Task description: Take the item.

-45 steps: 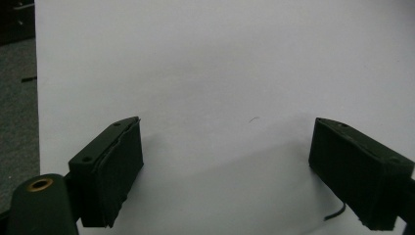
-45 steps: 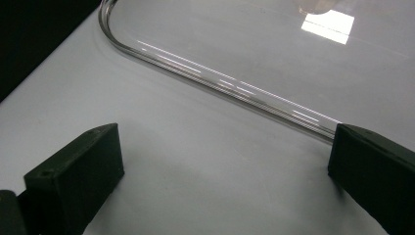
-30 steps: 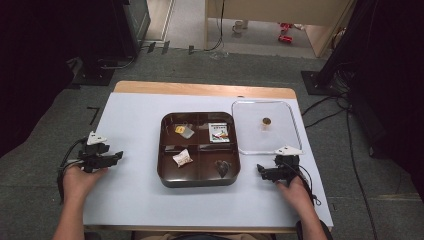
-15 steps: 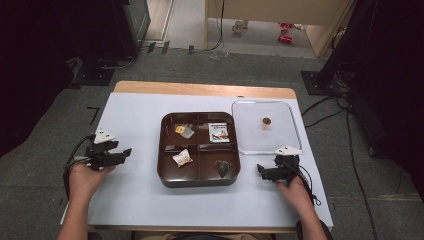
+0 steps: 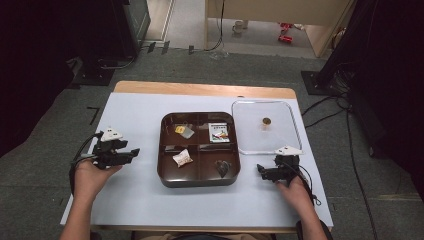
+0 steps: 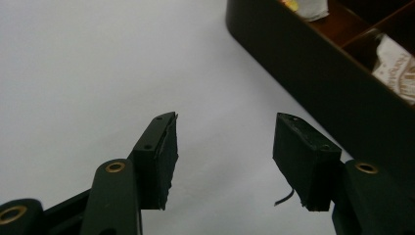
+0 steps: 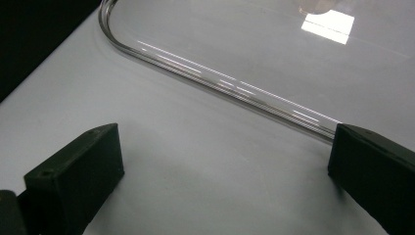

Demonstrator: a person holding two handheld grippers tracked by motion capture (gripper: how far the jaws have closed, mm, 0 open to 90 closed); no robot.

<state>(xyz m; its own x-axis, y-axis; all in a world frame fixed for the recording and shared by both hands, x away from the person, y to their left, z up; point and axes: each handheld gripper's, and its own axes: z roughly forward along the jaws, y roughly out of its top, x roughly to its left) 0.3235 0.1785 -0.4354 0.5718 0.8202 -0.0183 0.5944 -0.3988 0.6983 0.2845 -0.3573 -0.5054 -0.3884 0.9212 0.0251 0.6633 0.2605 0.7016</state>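
A dark brown tray (image 5: 200, 182) with several compartments sits at the table's middle. It holds a yellow and clear wrapper (image 5: 183, 130), a printed packet (image 5: 218, 132), a white packet (image 5: 182, 158) and a dark heart-shaped piece (image 5: 223, 167). My left gripper (image 5: 134, 151) hovers left of the tray and points toward it. In the left gripper view its jaws (image 6: 225, 147) stand partly open with nothing between them, the tray wall (image 6: 313, 83) just ahead on the right. My right gripper (image 5: 260, 171) rests right of the tray, open and empty (image 7: 225, 161), facing the clear lid's rim (image 7: 220, 81).
The clear lid (image 5: 250, 135) with a small brown knob (image 5: 266, 121) lies flat right of the tray. The white table top (image 5: 135, 110) has a wooden strip along its far edge. Cables trail over the grey floor at the right.
My left gripper has moved right toward the tray and risen a little off the table. The right gripper has kept still.
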